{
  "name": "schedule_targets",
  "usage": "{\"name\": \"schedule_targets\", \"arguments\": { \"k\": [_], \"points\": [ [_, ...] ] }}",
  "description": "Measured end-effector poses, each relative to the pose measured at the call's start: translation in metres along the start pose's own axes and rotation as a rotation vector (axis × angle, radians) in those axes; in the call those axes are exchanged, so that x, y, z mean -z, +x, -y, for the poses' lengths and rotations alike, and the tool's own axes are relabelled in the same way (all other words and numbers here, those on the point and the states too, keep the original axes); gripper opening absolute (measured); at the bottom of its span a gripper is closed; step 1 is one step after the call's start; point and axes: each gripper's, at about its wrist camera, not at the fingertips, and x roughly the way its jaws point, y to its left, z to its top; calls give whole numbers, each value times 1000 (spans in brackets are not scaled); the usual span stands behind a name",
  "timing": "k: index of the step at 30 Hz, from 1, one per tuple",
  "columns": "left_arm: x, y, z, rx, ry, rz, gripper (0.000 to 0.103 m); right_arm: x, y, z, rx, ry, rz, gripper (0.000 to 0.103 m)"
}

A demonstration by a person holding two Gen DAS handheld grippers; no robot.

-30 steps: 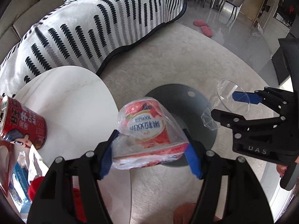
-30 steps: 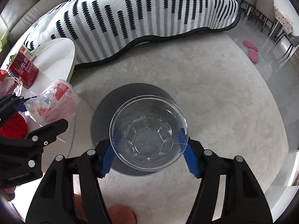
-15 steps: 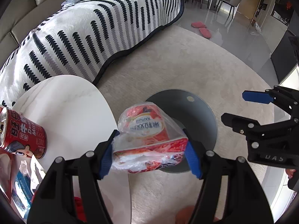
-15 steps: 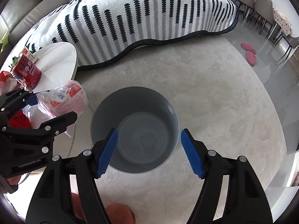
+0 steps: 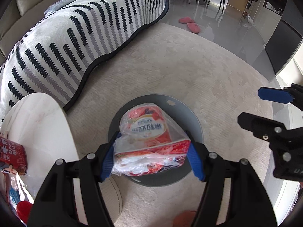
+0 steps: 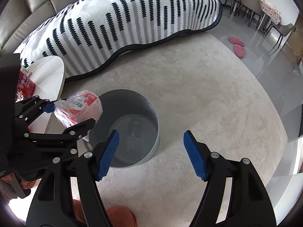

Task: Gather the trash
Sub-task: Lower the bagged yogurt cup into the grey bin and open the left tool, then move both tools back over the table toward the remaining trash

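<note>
My left gripper [image 5: 152,158] is shut on a crumpled red-and-white snack wrapper [image 5: 149,141] and holds it above the round grey trash bin [image 5: 193,121] on the rug. In the right wrist view the wrapper [image 6: 79,107] hangs over the bin's left rim [image 6: 128,92]. My right gripper [image 6: 150,154] is open and empty, above the rug at the bin's right side; it also shows in the left wrist view [image 5: 265,106]. Something clear lies at the bin's bottom [image 6: 132,130].
A round white side table [image 5: 37,124] stands left of the bin with a red can [image 5: 13,158] and other litter at its near edge. A sofa with a striped blanket [image 6: 121,22] lies behind. Pink slippers [image 6: 236,44] lie on the far floor.
My right gripper opened and let go of the clear plastic cup, then moved right, off the bin. My left gripper carried the wrapper right, over the bin.
</note>
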Motion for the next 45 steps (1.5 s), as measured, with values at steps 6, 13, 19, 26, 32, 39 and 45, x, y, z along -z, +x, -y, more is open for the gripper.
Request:
{"name": "schedule_targets", "arguments": {
  "k": [6, 13, 19, 26, 32, 39, 45],
  "points": [
    [-6, 36, 15, -21, 25, -44, 67, 12, -19, 23, 51, 31, 16, 70],
    [-3, 49, 16, -14, 23, -94, 75, 19, -20, 29, 65, 44, 2, 71],
    [2, 17, 12, -19, 20, -67, 81, 16, -26, 12, 54, 33, 10, 71],
    [29, -48, -23, -43, -57, -23, 84, 4, -44, -23, 18, -12, 52, 73],
    [69, -111, -65, -161, -127, 11, 85, -5, -57, -67, -54, -77, 74, 74],
    [120, -167, -116, -282, -256, -23, 85, -5, -73, -144, -171, -192, 82, 75],
    [157, -204, -149, -342, -350, 15, 85, -1, -73, -209, -254, -265, 57, 76]
  ]
}}
